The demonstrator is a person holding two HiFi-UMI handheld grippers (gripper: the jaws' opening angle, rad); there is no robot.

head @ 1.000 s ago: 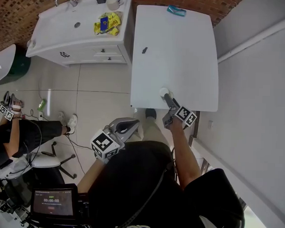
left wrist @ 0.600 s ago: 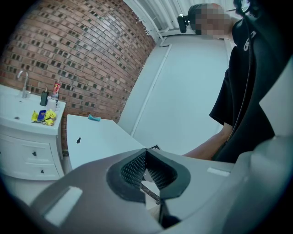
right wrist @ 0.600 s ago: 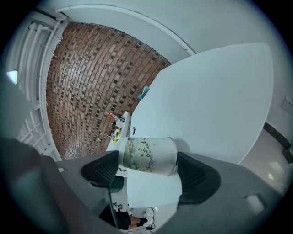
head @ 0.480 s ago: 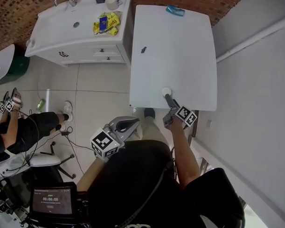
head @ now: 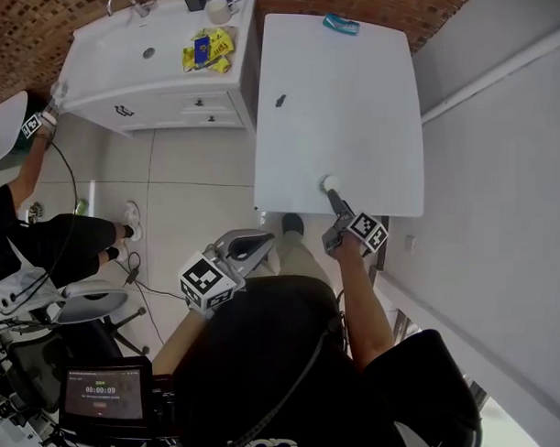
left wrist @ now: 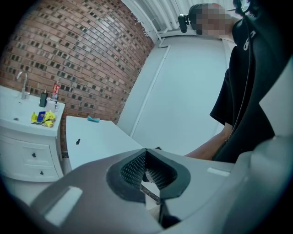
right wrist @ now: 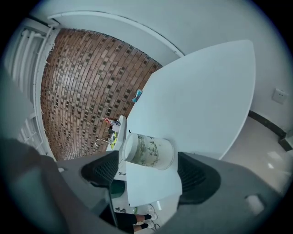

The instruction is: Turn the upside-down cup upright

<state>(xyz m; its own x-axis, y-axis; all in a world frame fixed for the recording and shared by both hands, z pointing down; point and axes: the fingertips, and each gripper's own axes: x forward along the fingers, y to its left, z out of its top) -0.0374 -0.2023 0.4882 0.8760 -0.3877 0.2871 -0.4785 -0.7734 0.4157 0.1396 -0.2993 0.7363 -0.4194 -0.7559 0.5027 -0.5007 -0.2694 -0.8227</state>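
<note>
A white cup with a green leaf print (head: 330,183) sits on the white table (head: 357,111) close to its front edge. My right gripper (head: 333,196) reaches it from the front. Seen from the right gripper (right wrist: 149,161), the cup (right wrist: 149,151) lies across the gap, closed end toward the left pad (right wrist: 103,171), rim toward the right pad (right wrist: 199,176). A sliver of table shows on each side, so the jaws stand open around it. My left gripper (head: 252,247) hangs below the table's edge, away from the cup. In its own view, the left gripper (left wrist: 146,153) has its tips together and holds nothing.
A teal object (head: 341,23) lies at the table's far end and a small dark item (head: 281,101) near its left edge. A white sink cabinet (head: 129,84) with a yellow packet (head: 208,49) stands to the left. A person (head: 32,237) and a chair are at far left. A wall runs along the right.
The right gripper and the cup have shifted slightly to the right along the table's front. The person at far left has risen and reaches up toward the sink cabinet. The left gripper has stayed put.
</note>
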